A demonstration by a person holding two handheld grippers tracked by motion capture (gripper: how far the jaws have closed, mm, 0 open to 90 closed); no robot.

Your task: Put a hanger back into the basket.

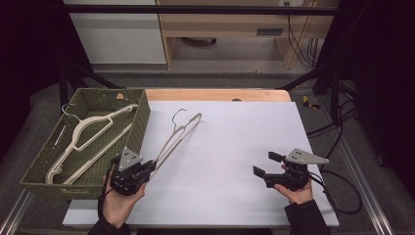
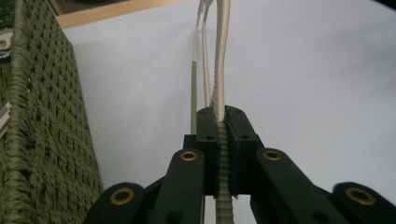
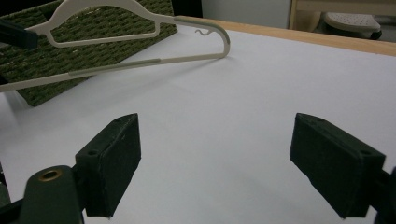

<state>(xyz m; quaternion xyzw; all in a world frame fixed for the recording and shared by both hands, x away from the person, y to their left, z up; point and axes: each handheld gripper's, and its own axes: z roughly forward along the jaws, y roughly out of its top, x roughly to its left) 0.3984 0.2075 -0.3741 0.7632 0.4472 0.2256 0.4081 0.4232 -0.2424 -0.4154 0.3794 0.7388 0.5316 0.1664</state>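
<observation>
Left claw [image 1: 152, 167] shut tight on one end of the cream hanger [image 1: 177, 136], lifted over the white worktop [image 1: 235, 147], just beside the green basket [image 1: 143, 117]. Right claw [image 1: 264, 164] wide open, holding nothing. Best to keep the grip firm, lift high over the basket wall, then lower beside the other hangers [image 1: 85, 142] inside.

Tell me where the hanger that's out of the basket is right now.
In the high view the hanger is left of centre over the white sheet, beside the woven basket, one end clamped in the left gripper.
</observation>
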